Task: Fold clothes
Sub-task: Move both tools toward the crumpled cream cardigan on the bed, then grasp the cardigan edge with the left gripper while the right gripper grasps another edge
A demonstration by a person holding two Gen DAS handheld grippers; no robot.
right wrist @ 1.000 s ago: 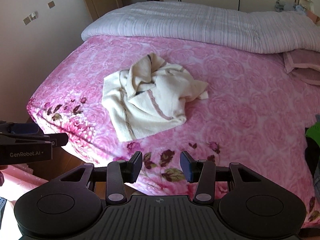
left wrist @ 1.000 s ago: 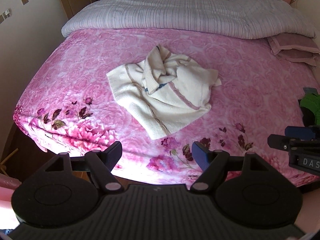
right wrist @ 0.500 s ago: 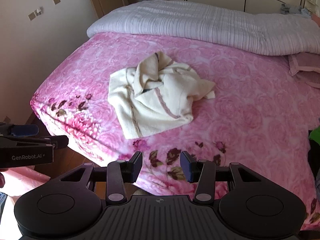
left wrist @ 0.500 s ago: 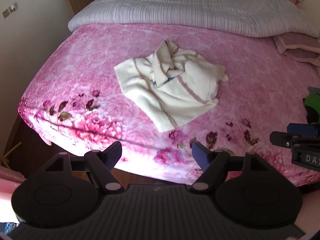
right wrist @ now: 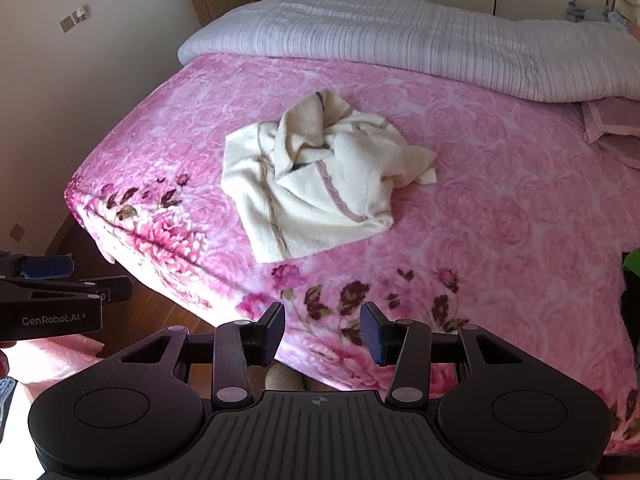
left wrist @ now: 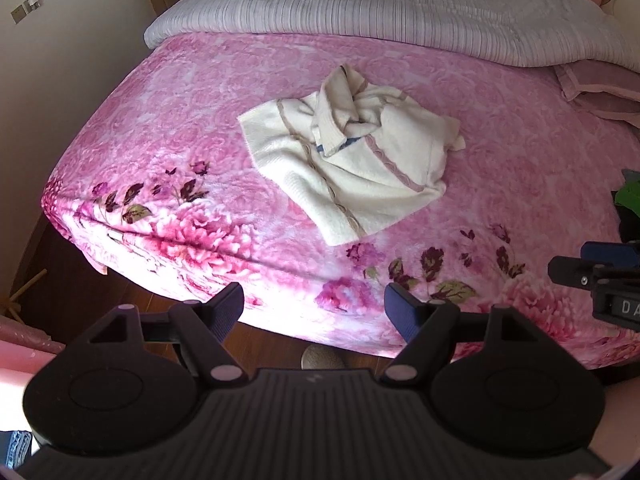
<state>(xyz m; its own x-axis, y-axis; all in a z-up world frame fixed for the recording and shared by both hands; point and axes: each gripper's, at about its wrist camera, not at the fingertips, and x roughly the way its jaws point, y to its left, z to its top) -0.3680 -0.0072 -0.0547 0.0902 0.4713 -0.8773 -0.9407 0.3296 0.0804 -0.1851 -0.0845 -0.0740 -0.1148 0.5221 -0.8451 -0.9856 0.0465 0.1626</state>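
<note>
Left gripper [left wrist: 314,307] empty, fingers apart; right gripper [right wrist: 322,334] likewise

Both wrist views: from beyond the bed's foot edge, angled down over the pink blanket [left wrist: 200,92]; shared: crumpled cream garment [left wrist: 352,160] mid-bed, well ahead.

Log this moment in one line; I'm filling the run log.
stage: approach | left gripper: open, empty | right gripper: open, empty | cream garment: crumpled, unfolded on pink bedspread
</note>
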